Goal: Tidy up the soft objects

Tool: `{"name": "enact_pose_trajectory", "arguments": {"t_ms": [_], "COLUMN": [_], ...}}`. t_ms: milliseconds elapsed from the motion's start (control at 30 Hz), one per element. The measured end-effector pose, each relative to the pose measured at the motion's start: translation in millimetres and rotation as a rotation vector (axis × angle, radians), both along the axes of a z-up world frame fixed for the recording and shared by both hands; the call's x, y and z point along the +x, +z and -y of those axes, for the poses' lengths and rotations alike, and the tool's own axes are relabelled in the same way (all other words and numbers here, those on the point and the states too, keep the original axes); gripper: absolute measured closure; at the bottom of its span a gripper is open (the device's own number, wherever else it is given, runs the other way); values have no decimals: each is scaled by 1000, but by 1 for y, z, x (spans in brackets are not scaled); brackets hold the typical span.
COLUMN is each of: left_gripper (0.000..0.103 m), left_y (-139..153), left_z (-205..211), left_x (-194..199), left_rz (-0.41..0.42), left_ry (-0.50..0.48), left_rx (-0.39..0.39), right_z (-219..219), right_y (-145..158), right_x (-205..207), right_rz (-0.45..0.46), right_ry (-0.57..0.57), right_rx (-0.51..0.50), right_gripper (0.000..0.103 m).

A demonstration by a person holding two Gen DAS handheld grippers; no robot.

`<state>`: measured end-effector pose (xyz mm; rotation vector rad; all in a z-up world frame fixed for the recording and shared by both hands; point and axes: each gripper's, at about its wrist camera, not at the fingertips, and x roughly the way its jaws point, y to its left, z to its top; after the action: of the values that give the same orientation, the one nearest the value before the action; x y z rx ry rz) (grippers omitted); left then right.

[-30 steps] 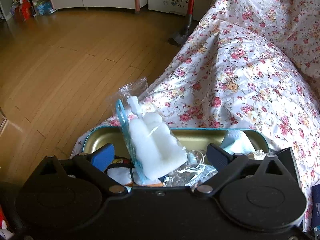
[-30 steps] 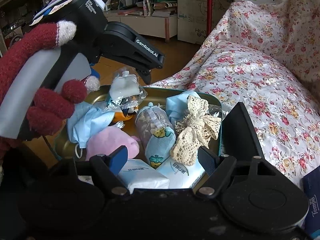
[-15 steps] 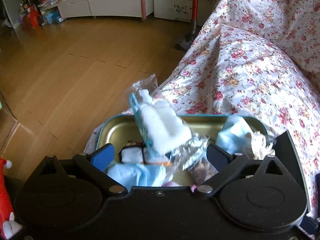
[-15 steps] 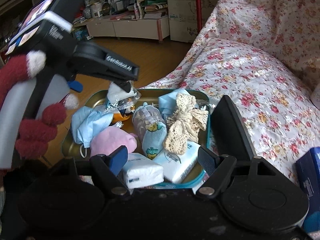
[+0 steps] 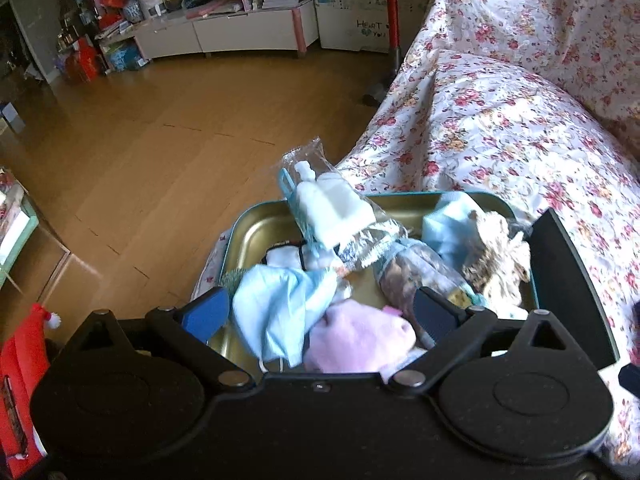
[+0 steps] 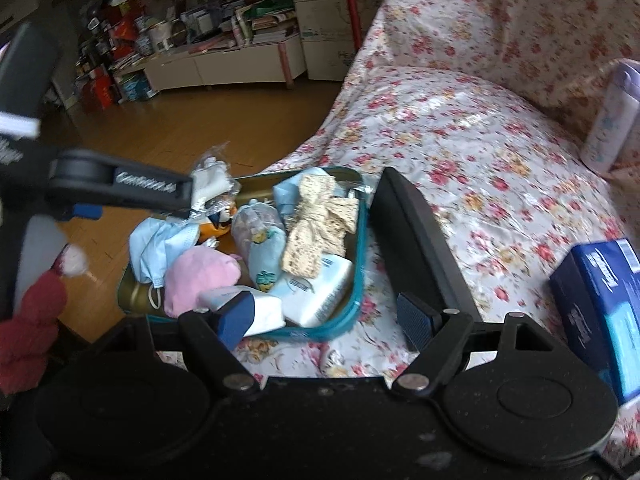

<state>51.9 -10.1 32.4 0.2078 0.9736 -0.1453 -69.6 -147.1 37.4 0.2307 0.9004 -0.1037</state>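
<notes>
My left gripper (image 5: 320, 310) has its fingers wide apart and holds nothing. It hangs over the tin tray (image 5: 256, 228) on the flowery bed cover (image 5: 500, 132). Right under it are a blue face mask (image 5: 276, 308) and a pink soft thing (image 5: 356, 340). A white thing in a clear crinkly bag (image 5: 332, 208) leans on the far rim.

My right gripper (image 6: 326, 318) is wide apart too, and empty. It sits just by the near edge of the tray, close to a white tissue pack (image 6: 316, 292) and a lace bow (image 6: 316, 224).

I think the tray is nearly full. A dark blue box (image 6: 600, 304) lies apart on the bed. Next I should find what is still out and bring it over.
</notes>
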Motion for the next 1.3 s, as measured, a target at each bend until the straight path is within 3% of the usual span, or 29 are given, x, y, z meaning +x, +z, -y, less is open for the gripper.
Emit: {"name": "enact_pose_trajectory", "arguments": {"t_ms": [733,967,1300], "left_gripper": [7,7,7], "left_y": [7,3,-4], "left_z": [7,10,-2], "left_x": [-63,-66,-60], "left_rz": [-7,0,-26], "left_ry": [13,3,36], "left_rx": [12,47,22], "right_z": [41,40,34], "right_y": [17,17,17], "right_x": [-38,-33,-17], "right_rz": [22,12,-6], "right_ry": [-127,-129,-111], "right_rx": [42,40,18], "right_gripper": [19,18,17]}}
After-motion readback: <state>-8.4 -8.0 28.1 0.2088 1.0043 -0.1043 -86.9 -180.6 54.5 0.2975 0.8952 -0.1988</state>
